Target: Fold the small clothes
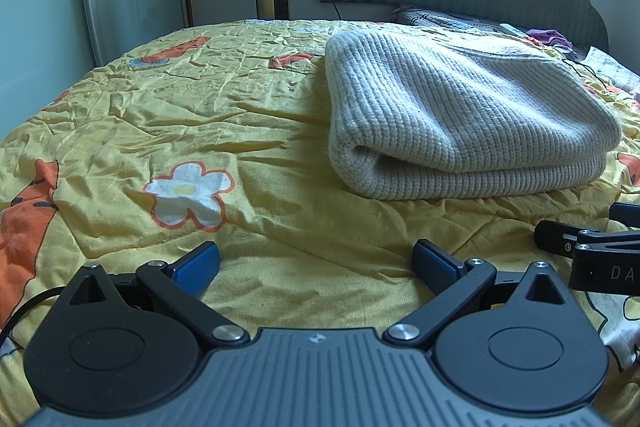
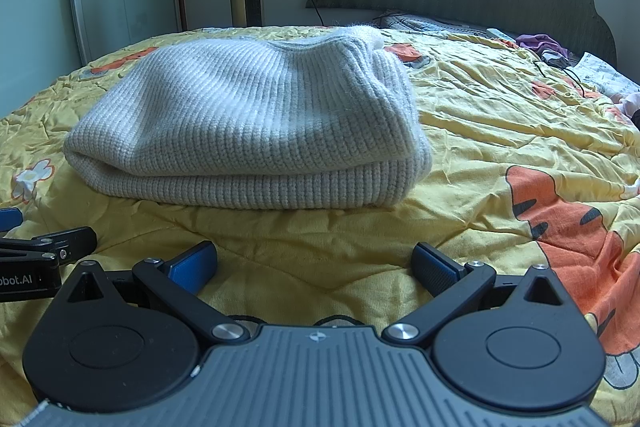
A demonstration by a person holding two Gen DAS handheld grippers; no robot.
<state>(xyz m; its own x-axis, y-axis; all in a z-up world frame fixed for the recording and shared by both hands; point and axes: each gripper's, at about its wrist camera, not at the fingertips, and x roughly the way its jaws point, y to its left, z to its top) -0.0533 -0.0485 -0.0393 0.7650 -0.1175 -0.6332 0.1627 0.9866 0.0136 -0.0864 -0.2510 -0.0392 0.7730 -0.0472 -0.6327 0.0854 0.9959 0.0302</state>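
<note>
The sweater looks folded, maybe done, so left gripper and right gripper wait near it, fingers apart.

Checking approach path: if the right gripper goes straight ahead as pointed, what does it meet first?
Probably the folded grey ribbed knit sweater; the open right gripper aims at its near right part, over bare yellow floral bedspread.

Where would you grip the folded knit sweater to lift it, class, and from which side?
Probably the near rolled fold of the sweater, approached low from the front: its stacked layers there face both open grippers, left and right.
</note>
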